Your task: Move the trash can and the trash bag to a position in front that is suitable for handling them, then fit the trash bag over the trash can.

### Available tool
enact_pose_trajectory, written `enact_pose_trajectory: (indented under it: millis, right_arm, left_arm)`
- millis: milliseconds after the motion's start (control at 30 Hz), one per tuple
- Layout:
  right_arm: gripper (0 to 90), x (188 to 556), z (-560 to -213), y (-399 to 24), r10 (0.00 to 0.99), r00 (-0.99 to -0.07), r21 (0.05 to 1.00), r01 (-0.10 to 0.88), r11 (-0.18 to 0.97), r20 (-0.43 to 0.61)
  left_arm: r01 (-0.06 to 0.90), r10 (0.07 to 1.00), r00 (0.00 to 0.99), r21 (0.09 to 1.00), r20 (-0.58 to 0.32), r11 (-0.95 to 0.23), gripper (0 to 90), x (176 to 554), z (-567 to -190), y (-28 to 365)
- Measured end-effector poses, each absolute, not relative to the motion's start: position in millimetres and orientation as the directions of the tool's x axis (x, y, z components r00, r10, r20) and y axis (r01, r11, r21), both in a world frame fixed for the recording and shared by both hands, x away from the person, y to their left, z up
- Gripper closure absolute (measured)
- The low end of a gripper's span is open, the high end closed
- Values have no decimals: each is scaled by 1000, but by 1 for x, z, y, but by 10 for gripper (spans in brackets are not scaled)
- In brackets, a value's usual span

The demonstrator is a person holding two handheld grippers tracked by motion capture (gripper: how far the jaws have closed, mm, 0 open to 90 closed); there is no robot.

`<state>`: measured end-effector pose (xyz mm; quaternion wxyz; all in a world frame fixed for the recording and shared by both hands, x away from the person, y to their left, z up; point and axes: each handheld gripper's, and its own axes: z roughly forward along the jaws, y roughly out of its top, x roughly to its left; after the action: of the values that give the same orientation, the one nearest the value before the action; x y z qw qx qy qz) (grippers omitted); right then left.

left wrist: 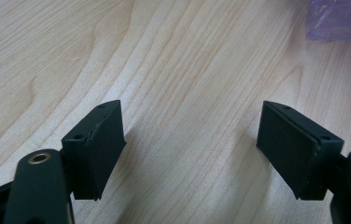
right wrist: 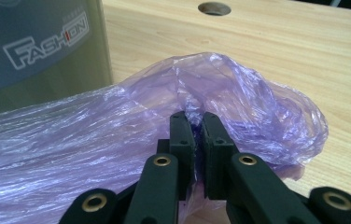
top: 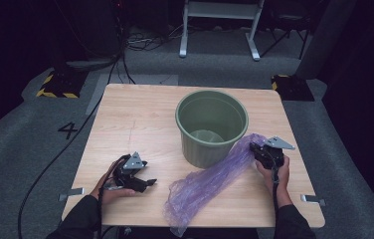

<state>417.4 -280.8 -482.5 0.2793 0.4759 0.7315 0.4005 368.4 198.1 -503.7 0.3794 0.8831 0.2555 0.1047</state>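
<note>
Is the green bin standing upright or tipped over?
Upright. The green bin stands on its base on the table, open mouth facing up, with the purple bag lying beside it.

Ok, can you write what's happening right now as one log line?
right tool: shut on purple bag | left tool: open, over bare table | green bin: upright, beside the bag

The bag, centre-low in the high view, is translucent purple with pale glints. The bin above it is dull green; upper left in the right gripper view its grey label carries white lettering with a red patch. The table is pale wood-grain. Both grippers are black with brass rivets.
</note>
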Motion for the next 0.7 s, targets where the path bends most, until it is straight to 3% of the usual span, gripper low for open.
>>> enact_pose_trajectory:
  millis: [300, 367, 500, 700]
  right_arm:
    - [854, 417, -478, -281, 920, -392, 865, 453, 216, -25]
    - [854, 416, -476, -281, 920, -392, 867, 448, 217, -28]
    - [854, 415, -474, -281, 919, -391, 869, 438, 230, -46]
    - [853, 414, -475, -281, 923, -381, 868, 440, 232, -53]
  left_arm:
    - [384, 538, 843, 711, -10, -588, 216, 368, -502, 197]
    - [418, 552, 833, 700, -40, -579, 210, 369, -498, 195]
    - [418, 546, 831, 771, -111, -480, 209, 369, -479, 190]
    - [329, 436, 894, 818, -107, -473, 196, 349, -455, 159]
